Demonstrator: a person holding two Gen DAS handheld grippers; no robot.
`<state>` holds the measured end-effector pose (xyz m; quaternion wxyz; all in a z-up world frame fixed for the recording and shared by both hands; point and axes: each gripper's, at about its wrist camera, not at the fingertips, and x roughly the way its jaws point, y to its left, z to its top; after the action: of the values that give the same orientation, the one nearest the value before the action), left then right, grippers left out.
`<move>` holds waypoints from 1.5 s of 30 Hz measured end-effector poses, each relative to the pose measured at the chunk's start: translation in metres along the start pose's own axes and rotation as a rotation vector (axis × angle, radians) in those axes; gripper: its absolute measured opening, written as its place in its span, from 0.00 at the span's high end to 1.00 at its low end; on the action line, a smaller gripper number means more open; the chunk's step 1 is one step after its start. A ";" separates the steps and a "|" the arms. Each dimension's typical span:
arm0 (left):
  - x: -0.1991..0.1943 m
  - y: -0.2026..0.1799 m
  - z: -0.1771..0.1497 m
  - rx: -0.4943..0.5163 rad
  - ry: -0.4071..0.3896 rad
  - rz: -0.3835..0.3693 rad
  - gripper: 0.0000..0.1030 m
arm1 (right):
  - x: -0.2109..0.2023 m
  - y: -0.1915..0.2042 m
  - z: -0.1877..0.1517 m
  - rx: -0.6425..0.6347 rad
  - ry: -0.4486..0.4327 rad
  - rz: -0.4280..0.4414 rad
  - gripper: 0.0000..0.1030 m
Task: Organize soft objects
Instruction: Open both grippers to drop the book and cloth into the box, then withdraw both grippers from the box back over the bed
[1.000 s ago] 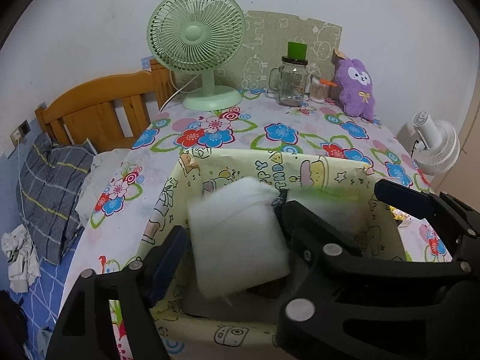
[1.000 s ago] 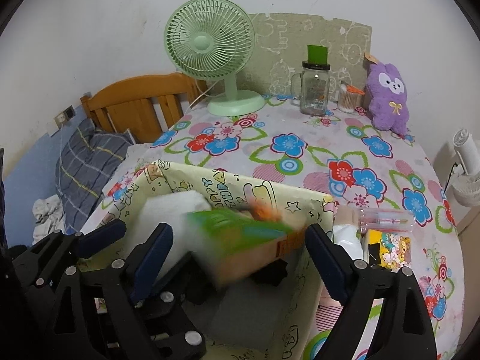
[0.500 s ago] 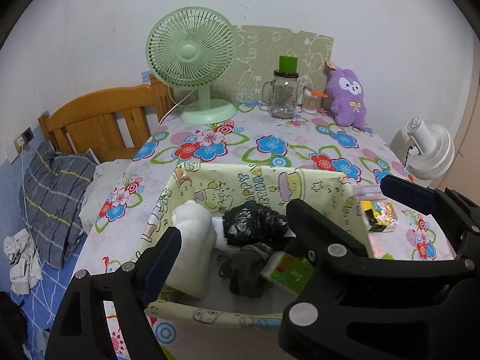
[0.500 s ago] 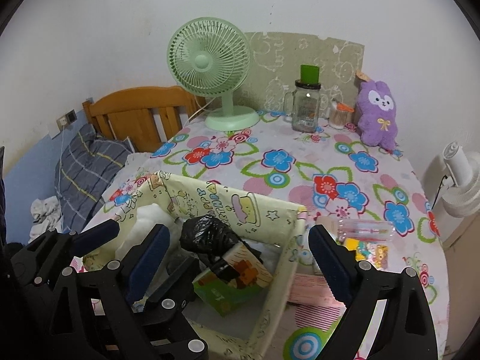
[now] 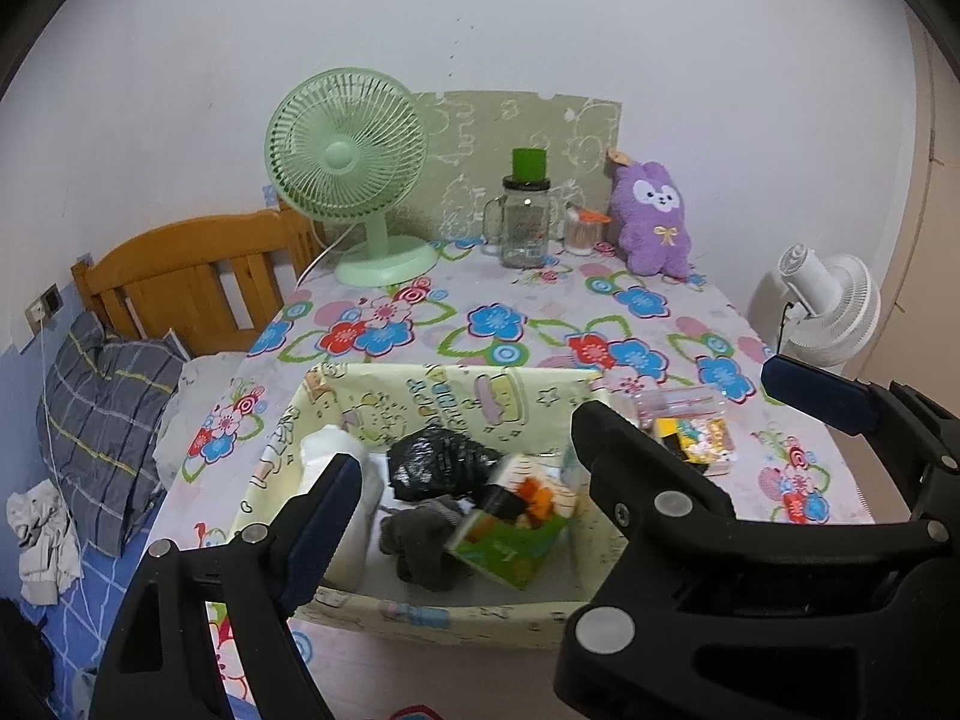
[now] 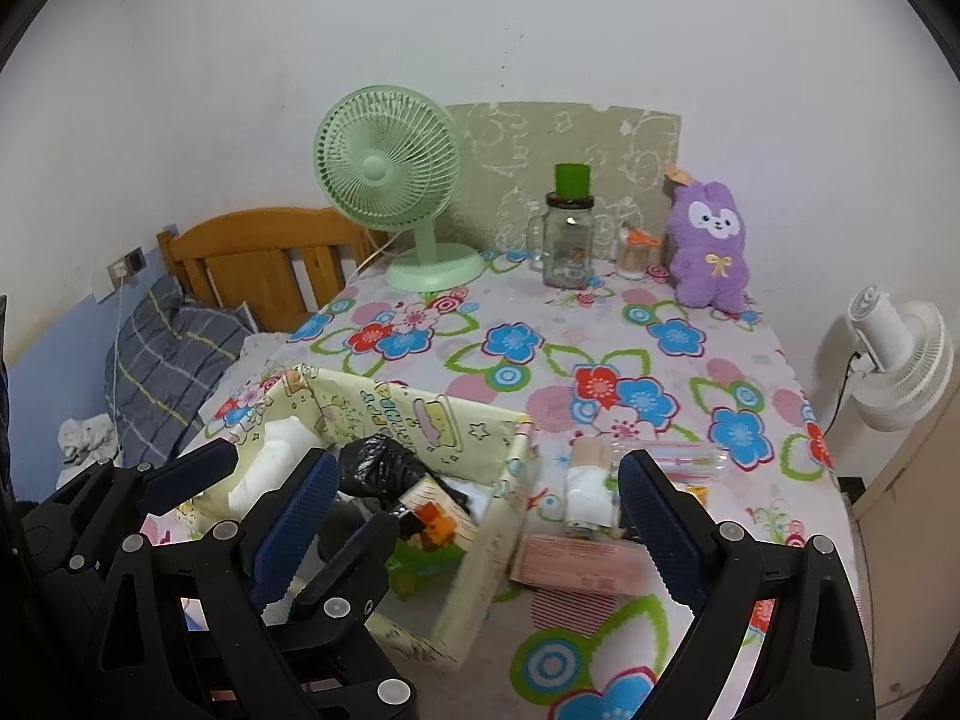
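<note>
A pale yellow cartoon-print fabric box [image 5: 456, 387] [image 6: 480, 564] stands at the table's near edge. Inside lie a white soft pack [image 5: 327, 447] [image 6: 270, 462], a black plastic bag [image 5: 438, 462] [image 6: 384, 462], a grey cloth [image 5: 420, 540] and a green tissue pack [image 5: 510, 546] [image 6: 429, 531]. My left gripper [image 5: 462, 492] is open and empty above the box. My right gripper [image 6: 474, 498] is open and empty over the box's right wall. A purple plush toy [image 5: 654, 222] [image 6: 711, 246] sits at the back right.
A green desk fan [image 5: 354, 168] [image 6: 396, 180], a glass jar with a green lid [image 5: 525, 216] [image 6: 567, 240] and a small container stand at the back. A pink pack [image 6: 576, 561], a white roll [image 6: 585, 489] and small packets [image 5: 690, 438] lie right of the box. A white fan [image 6: 894, 354] stands beyond the table's right edge.
Both grippers have let go and pulled back and up from the box. The white pack and the green tissue pack now lie inside the box.
</note>
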<state>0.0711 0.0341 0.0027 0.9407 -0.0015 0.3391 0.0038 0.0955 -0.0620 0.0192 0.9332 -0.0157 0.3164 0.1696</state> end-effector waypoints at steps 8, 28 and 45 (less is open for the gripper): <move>-0.015 -0.023 -0.001 0.015 -0.030 -0.016 0.15 | -0.026 -0.019 -0.006 0.013 -0.032 -0.022 0.04; -0.033 -0.088 -0.012 0.062 -0.051 -0.064 0.15 | -0.064 -0.073 -0.028 0.045 -0.066 -0.077 0.02; -0.010 -0.127 -0.023 0.074 -0.009 -0.124 0.15 | -0.060 -0.114 -0.050 0.085 -0.035 -0.122 0.02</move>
<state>0.0500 -0.0929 -0.0089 0.9402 0.0121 0.3339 -0.0669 0.0593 -0.1948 0.0062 0.9469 0.0079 0.3056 0.0992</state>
